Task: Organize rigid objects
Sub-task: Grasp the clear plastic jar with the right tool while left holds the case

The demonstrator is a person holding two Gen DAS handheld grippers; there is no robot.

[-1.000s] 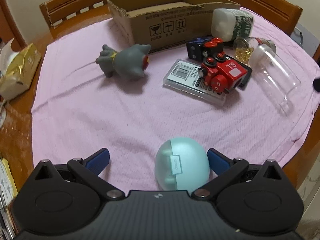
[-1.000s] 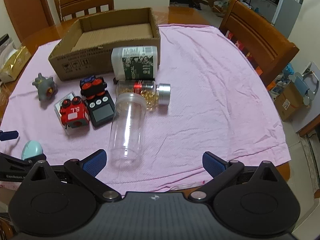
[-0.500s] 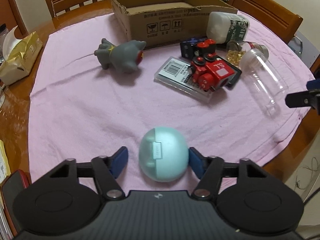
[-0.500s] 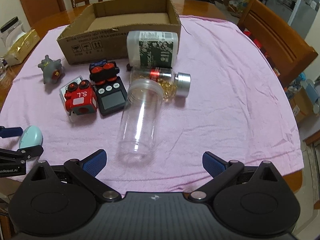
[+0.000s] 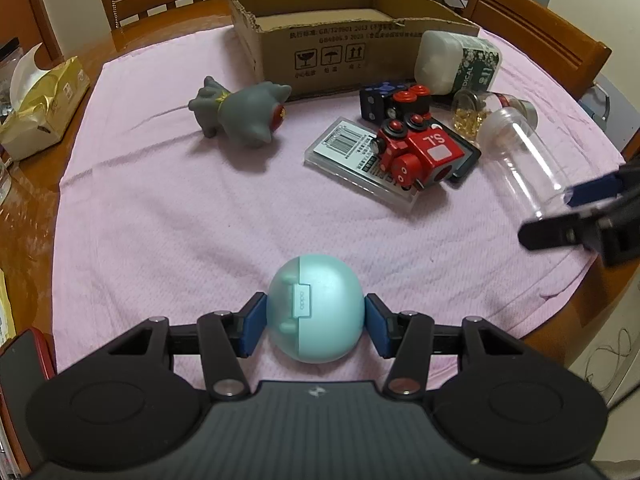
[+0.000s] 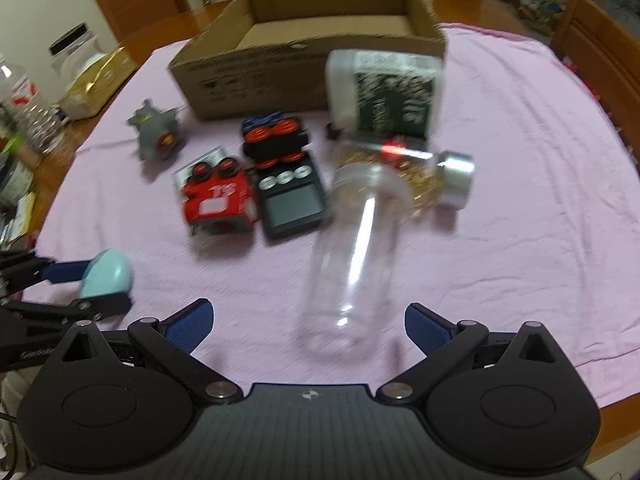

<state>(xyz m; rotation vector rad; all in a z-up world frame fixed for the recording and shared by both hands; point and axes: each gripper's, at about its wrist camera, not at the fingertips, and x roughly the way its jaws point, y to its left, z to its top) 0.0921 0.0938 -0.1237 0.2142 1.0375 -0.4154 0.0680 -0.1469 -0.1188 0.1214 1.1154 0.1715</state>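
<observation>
My left tongs (image 5: 316,326) have just been closing and now clamp the pale teal egg-shaped plastic case (image 5: 316,307) at lower centre of the left view, blue pads pressing its two sides; it sits on the pink cloth-covered surface (image 5: 160,216). The shell looks light, stiff and smooth, likely to squirt out unless held across its widest part. My right tongs (image 6: 308,326) hang spread wide and hold nothing, just short of the base of the one clear plastic jar (image 6: 354,248) lying on its side mid-frame, probably light, slick and prone to rolling. Beyond lie one red toy block (image 5: 420,154), one black digital scale (image 6: 292,202), one flat clear card case (image 5: 356,156), one grey vinyl figure (image 5: 244,114), one capsule bottle (image 6: 416,172), one white green-labelled tub (image 5: 456,62) and one open cardboard box (image 5: 340,46) at upper centre.
</observation>
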